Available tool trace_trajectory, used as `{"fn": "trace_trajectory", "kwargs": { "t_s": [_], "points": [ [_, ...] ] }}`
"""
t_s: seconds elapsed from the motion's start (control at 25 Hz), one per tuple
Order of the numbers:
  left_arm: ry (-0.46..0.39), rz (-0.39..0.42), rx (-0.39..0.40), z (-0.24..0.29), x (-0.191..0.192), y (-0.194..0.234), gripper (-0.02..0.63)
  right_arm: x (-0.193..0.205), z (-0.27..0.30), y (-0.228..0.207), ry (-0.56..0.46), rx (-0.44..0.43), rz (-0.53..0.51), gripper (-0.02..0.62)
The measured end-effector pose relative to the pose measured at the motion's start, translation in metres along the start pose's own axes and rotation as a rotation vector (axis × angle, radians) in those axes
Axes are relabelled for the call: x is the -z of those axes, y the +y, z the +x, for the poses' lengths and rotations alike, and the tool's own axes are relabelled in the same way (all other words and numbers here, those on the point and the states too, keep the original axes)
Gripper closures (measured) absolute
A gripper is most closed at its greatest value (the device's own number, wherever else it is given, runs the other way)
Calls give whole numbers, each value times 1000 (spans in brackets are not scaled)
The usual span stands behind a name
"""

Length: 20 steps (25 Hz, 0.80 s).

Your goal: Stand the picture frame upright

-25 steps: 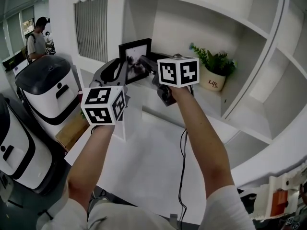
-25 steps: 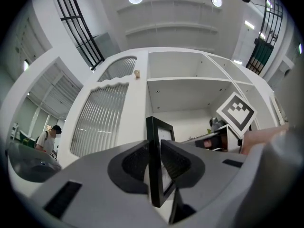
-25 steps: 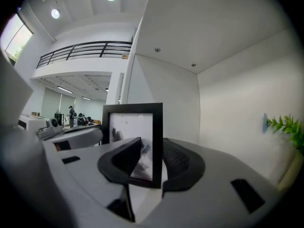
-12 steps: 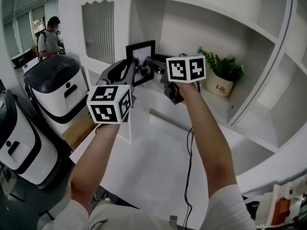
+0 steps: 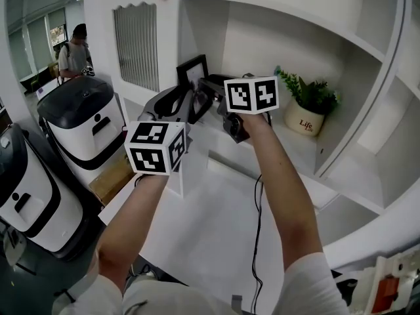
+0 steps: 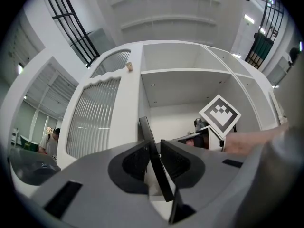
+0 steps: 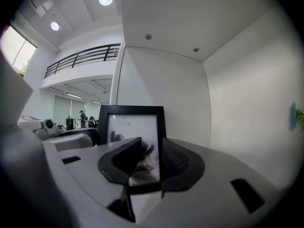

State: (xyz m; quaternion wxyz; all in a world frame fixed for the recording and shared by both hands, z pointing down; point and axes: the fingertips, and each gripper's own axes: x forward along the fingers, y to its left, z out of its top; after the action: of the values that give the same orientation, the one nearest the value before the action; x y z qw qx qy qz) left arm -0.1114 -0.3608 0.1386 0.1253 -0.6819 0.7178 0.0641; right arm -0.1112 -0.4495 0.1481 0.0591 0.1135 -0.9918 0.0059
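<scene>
Pot [image 5: 306, 121] near picture frame [image 5: 195, 71] reads "Life".

Matt black picture frame [image 7: 133, 127], glossy front; smooth white shelf unit [image 5: 262, 38]

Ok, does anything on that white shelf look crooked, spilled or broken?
Nothing stands out. The picture frame is upright in the shelf, with the left gripper jaws shut on its edge. The potted plant to its right sits upright, and nothing has spilled.
</scene>
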Motion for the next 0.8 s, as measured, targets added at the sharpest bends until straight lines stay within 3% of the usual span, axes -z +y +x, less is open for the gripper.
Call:
{"fn": "trace_trajectory", "kwargs": {
  "t_s": [0.28, 0.8],
  "points": [
    [-14, 3, -14, -1, 0, 7, 526, 0, 1, 2, -23, -2, 8, 460],
    [-27, -4, -34, -5, -2, 14, 525, -3, -4, 2, -45, 26, 4, 391]
  ]
}}
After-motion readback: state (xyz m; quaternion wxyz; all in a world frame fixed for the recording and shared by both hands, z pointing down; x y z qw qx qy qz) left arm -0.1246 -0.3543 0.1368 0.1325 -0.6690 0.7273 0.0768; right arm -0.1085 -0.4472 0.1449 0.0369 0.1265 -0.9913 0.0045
